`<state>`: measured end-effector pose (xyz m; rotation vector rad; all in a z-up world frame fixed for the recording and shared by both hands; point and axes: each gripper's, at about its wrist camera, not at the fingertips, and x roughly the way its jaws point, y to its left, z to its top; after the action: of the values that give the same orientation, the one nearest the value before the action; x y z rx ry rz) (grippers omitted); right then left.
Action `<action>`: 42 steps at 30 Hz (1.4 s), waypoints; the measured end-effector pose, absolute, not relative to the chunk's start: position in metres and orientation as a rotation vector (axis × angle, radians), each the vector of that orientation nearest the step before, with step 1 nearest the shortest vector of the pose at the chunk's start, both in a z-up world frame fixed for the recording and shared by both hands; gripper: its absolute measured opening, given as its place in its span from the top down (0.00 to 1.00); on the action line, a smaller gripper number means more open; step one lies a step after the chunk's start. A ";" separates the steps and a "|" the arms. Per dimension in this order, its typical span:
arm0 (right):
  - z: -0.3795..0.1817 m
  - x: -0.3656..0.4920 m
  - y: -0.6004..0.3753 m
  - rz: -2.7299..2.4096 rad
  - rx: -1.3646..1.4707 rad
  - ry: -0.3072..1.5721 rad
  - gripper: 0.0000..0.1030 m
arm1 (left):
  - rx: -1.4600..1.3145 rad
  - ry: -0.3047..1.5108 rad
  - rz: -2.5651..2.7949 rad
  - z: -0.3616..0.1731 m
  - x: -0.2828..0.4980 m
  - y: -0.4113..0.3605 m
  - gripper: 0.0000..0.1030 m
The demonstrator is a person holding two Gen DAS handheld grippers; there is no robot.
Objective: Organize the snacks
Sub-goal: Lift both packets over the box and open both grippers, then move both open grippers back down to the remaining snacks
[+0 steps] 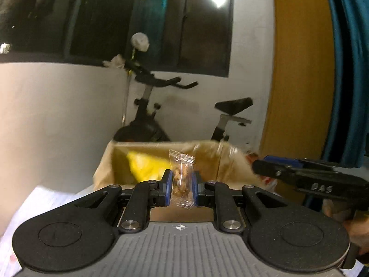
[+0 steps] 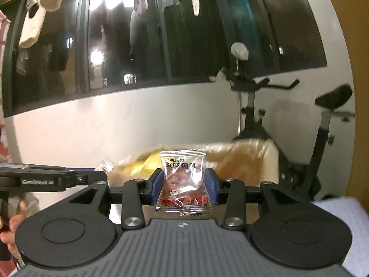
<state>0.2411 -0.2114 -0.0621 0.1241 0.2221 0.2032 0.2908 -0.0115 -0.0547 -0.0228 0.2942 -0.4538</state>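
My left gripper (image 1: 181, 188) is shut on a small clear packet of brown nuts (image 1: 182, 180), held upright in front of an open cardboard box (image 1: 207, 159). A yellow bag (image 1: 145, 166) lies inside the box. My right gripper (image 2: 183, 187) is shut on a clear packet of red dried meat (image 2: 183, 184) with printed Chinese text, held before the same box (image 2: 242, 161). The right gripper's body shows at the right of the left wrist view (image 1: 311, 180); the left gripper's body shows at the left of the right wrist view (image 2: 46, 180).
An exercise bike (image 1: 150, 115) stands behind the box against a white wall. A dark window (image 2: 138, 46) with hanging laundry (image 2: 46, 4) is above. A wooden panel (image 1: 299, 69) and blue curtain (image 1: 350, 69) are at the right. White papers (image 1: 34, 207) lie at the lower left.
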 end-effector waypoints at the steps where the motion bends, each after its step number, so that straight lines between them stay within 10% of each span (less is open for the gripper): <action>1: -0.056 0.250 -0.214 0.194 0.111 0.220 0.59 | -0.032 0.305 -0.461 -0.051 0.303 -0.018 0.82; 15: -0.078 0.323 -0.236 0.017 0.038 0.420 0.57 | 0.078 0.476 -0.462 -0.076 0.391 -0.071 0.79; 20: -0.080 0.315 -0.238 0.001 0.053 0.409 0.47 | 0.102 0.442 -0.462 -0.077 0.374 -0.061 0.46; 42: -0.100 0.219 -0.218 0.008 0.123 0.337 0.41 | 0.020 0.403 -0.326 -0.089 0.293 0.042 0.46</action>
<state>0.2191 -0.2183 -0.0997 0.1233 0.3371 0.0080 0.2930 0.0415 -0.0893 0.0199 0.4028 -0.3261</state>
